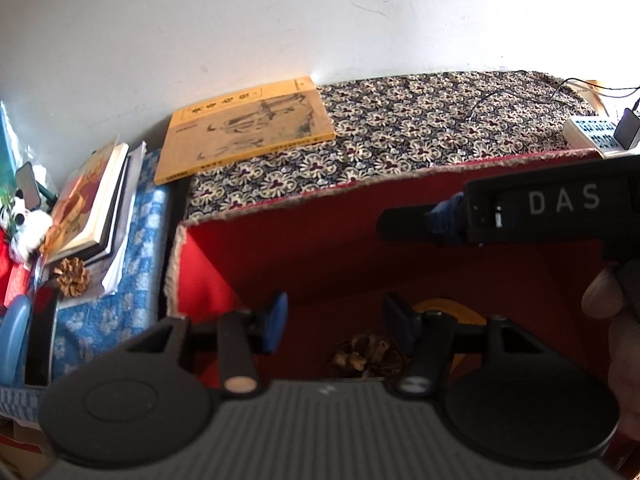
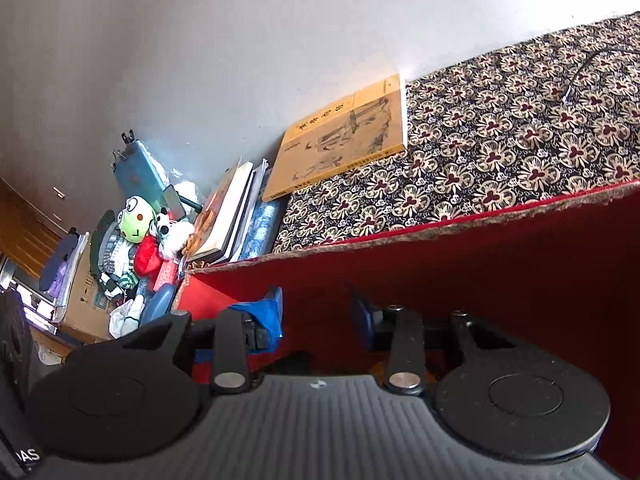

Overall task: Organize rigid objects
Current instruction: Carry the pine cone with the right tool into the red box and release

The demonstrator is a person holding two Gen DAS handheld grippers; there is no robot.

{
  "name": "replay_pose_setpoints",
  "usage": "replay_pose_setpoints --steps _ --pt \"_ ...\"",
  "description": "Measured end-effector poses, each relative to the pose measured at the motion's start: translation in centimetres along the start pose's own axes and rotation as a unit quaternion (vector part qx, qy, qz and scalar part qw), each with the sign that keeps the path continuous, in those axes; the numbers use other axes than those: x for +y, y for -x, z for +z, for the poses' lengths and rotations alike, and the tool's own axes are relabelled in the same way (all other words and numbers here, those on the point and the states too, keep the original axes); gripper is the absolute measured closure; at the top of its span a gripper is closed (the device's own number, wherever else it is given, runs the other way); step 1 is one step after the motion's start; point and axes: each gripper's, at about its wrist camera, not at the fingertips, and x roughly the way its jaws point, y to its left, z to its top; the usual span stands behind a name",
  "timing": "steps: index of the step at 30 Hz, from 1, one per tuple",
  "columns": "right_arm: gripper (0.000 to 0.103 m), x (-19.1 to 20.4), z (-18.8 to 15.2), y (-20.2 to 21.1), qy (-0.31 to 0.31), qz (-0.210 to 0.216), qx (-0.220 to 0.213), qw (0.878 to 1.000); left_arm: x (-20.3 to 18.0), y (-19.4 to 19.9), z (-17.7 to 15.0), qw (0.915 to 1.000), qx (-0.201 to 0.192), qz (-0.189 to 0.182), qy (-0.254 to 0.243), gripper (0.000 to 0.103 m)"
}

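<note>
A red felt-lined box (image 1: 320, 248) stands in front of me; it also shows in the right wrist view (image 2: 480, 264). In the left wrist view a pine cone (image 1: 362, 356) and a yellow protractor (image 1: 452, 310) lie on its floor. My left gripper (image 1: 336, 326) is open and empty just above the pine cone. My right gripper (image 2: 316, 316) is open and empty inside the box; its body (image 1: 520, 208) crosses the left wrist view at the right. A second pine cone (image 1: 72, 276) lies outside the box at the left.
A yellow book (image 1: 248, 136) lies on the patterned cloth (image 1: 420, 120) behind the box. A stack of books (image 1: 92, 204) and plush toys (image 2: 140, 232) sit at the left. A power strip (image 1: 592, 136) with cables is at the far right.
</note>
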Motion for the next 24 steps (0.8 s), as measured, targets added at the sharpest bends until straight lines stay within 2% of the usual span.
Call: replay_pose_setpoints --steps 7,9,11,13,17,24 --pt "0.080 -0.6 0.2 -0.3 -0.015 -0.013 0.009 1.000 0.0 0.0 0.0 1.0000 -0.004 0.002 -0.003 0.036" --pt "0.080 -1.0 0.3 -0.5 -0.029 -0.023 0.012 0.999 0.0 0.1 -0.1 1.0000 -0.008 0.002 -0.005 0.034" --pt "0.080 -1.5 0.4 -0.4 -0.045 -0.030 0.010 0.998 0.0 0.3 -0.1 0.9998 -0.015 0.012 -0.003 0.027" --pt "0.080 -1.8 0.6 -0.2 -0.058 -0.030 0.012 0.998 0.2 0.4 0.0 0.9998 -0.016 0.014 0.002 0.027" --pt "0.078 -1.3 0.4 0.8 -0.049 -0.037 0.017 0.998 0.4 0.9 -0.2 0.9997 -0.022 0.012 0.004 0.027" --pt "0.078 -0.1 -0.7 3.8 -0.033 -0.049 -0.016 0.998 0.0 1.8 -0.5 0.9992 -0.029 0.029 -0.001 0.023"
